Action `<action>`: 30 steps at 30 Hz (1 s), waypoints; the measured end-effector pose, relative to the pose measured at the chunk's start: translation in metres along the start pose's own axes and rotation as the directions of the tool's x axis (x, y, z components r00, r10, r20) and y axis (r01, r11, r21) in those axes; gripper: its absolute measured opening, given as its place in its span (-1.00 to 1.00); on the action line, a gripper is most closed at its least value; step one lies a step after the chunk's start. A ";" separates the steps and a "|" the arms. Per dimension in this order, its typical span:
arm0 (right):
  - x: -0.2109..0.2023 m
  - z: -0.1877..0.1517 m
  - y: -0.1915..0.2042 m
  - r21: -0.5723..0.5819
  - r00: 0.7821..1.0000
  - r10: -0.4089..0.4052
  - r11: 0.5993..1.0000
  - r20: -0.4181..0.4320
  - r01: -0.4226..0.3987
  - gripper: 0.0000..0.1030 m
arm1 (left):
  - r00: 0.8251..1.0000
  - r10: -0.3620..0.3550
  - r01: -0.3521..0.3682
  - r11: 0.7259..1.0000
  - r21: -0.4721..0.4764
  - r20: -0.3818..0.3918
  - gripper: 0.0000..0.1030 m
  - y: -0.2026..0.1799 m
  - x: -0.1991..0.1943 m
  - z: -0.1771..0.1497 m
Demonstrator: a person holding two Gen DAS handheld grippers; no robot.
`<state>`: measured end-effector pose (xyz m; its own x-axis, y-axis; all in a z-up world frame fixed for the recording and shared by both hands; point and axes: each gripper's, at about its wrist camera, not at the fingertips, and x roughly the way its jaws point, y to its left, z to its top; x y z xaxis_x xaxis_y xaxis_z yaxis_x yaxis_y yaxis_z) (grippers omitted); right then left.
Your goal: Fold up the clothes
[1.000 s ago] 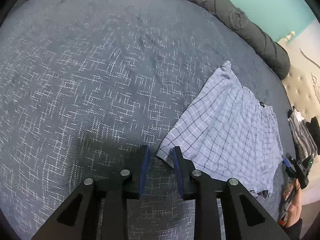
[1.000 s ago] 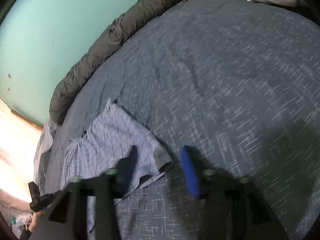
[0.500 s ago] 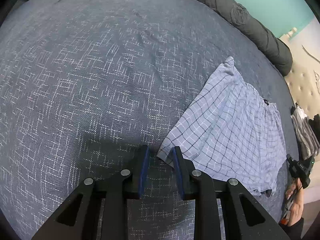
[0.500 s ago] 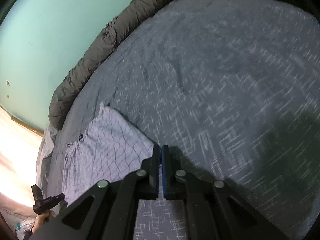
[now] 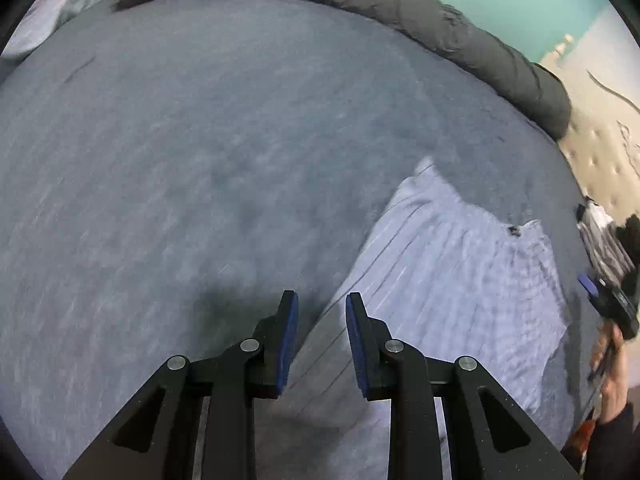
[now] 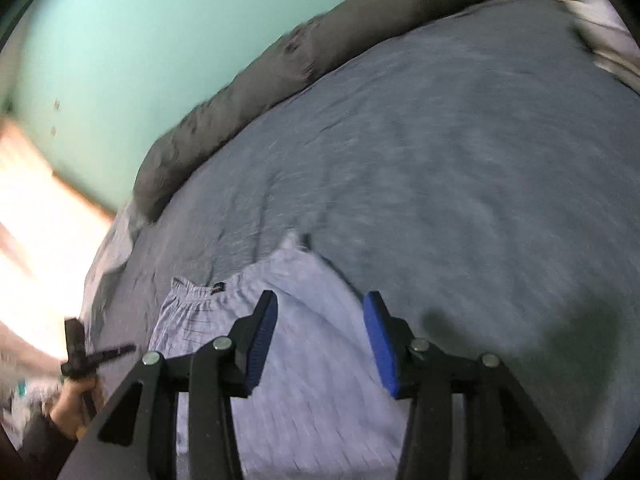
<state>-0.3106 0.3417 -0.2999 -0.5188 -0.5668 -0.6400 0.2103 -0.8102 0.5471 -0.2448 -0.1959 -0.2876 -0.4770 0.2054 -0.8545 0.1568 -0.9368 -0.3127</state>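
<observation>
Light blue checked shorts (image 5: 460, 272) lie flat on the grey-blue bedspread (image 5: 200, 160). My left gripper (image 5: 322, 308) is open, low over the shorts' near corner, whose edge runs under the gap between the blue pads (image 5: 288, 320). The right wrist view shows the shorts (image 6: 312, 300) directly under my open right gripper (image 6: 320, 308); their gathered waistband (image 6: 192, 292) and dark label lie to the left. Each view catches the other gripper in a hand: the right one (image 5: 612, 304), the left one (image 6: 80, 356). Both views are motion-blurred.
A rolled dark grey duvet (image 5: 440, 28) lines the bed's far edge below a teal wall (image 6: 140, 40). A beige tufted headboard (image 5: 600, 152) and a pile of striped clothes (image 5: 608, 236) sit at the right. Pale laundry (image 6: 600, 28) lies in a far corner.
My right gripper, shut half a second ago, has opened and now sits over the shorts. Both cameras have swung, blurring the views; the left gripper stays open, nearer the shorts' edge.
</observation>
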 end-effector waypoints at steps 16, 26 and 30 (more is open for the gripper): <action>0.102 0.041 0.025 -0.268 0.968 -0.171 0.956 -0.184 0.118 -0.99 | 0.997 -0.035 0.040 0.997 0.072 -0.068 -0.48 -0.039 0.069 0.027; 0.098 0.042 0.022 -0.290 0.970 -0.206 0.943 -0.126 0.163 -1.00 | 0.998 -0.030 0.034 0.997 0.068 -0.063 -0.48 -0.037 0.068 0.024; 0.103 0.037 0.020 -0.295 0.966 -0.211 0.942 -0.148 0.160 -0.99 | 0.997 -0.034 0.038 0.997 0.061 -0.062 -0.48 -0.040 0.072 0.023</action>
<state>-0.3904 0.2725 -0.3348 -0.4227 -0.3989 -0.8137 0.3598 -0.8980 0.2533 -0.3049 -0.1501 -0.3268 -0.4277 0.2545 -0.8673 0.0859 -0.9438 -0.3193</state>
